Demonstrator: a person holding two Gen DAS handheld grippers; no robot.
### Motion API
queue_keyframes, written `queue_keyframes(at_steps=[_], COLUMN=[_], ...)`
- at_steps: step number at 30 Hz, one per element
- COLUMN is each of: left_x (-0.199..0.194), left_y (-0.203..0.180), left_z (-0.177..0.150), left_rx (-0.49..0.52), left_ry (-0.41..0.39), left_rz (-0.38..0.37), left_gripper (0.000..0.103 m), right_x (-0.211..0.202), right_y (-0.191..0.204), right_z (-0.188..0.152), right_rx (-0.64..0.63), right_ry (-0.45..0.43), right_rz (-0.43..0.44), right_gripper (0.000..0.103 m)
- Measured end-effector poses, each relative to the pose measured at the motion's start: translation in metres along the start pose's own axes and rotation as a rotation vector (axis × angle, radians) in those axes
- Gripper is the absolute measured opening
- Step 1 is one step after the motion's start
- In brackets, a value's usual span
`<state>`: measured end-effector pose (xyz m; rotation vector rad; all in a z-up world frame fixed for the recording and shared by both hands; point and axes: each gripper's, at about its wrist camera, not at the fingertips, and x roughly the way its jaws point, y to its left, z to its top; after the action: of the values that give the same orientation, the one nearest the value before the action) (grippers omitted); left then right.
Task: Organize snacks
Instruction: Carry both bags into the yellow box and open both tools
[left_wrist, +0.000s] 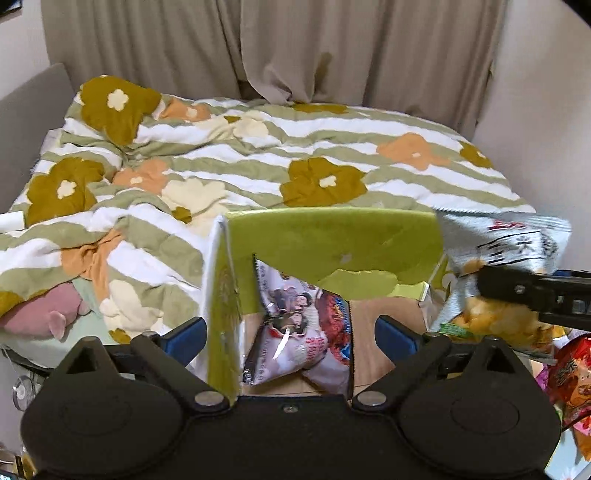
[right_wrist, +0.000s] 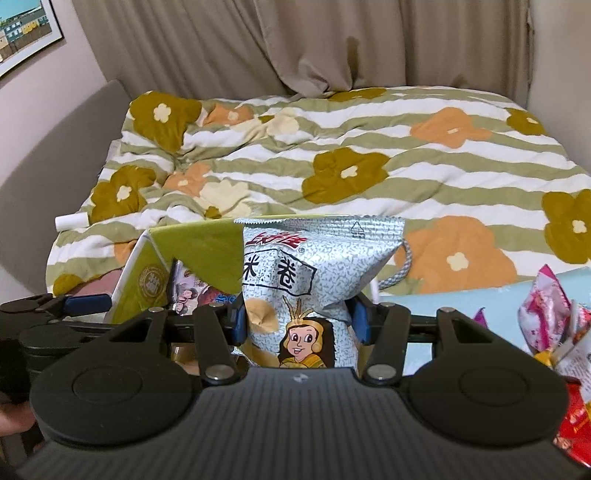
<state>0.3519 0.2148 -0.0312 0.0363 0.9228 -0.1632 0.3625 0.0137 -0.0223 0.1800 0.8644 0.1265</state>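
Note:
A green cardboard box (left_wrist: 332, 240) stands open in front of me, with a pink and red snack bag (left_wrist: 306, 332) lying inside. My left gripper (left_wrist: 291, 334) is open, its blue pads either side of the box's left wall and opening. My right gripper (right_wrist: 299, 323) is shut on a silver snack bag (right_wrist: 310, 273) with a cartoon figure, held upright just right of the box (right_wrist: 199, 254). That bag also shows at the right of the left wrist view (left_wrist: 498, 258).
A bed with a floral striped duvet (left_wrist: 258, 162) fills the background, with curtains (left_wrist: 295, 48) behind. More snack packets (right_wrist: 554, 325) lie at the right on a light blue surface (right_wrist: 443, 299). A pink soft toy (left_wrist: 48, 314) lies at left.

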Motion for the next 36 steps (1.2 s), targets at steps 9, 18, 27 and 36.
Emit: queue_keyframes(at_steps=[9, 18, 27, 36], left_x=[-0.017, -0.021, -0.03, -0.064], left_y=[0.0, 0.002, 0.0, -0.002], left_z=[-0.003, -0.016, -0.028, -0.029], left_rx=[-0.022, -0.07, -0.096, -0.11], left_ry=[-0.051, -0.037, -0.035, -0.099], left_rz=[0.091, 0.153, 0.145, 0.119], left_gripper=[0.1, 0.1, 0.1, 0.1], right_x=[0.022, 0.055, 0.038, -0.007], right_y=[0.011, 0.017, 0.005, 0.016], right_z=[0.014, 0.015, 0.006, 0.002], right_rx=[-0.045, -0.091, -0.052, -0.089], right_ry=[0.044, 0.099, 0.063, -0.037], right_rz=[0.071, 0.082, 0.056, 0.042], right_gripper=[0.068, 0.103, 0.103, 0.103])
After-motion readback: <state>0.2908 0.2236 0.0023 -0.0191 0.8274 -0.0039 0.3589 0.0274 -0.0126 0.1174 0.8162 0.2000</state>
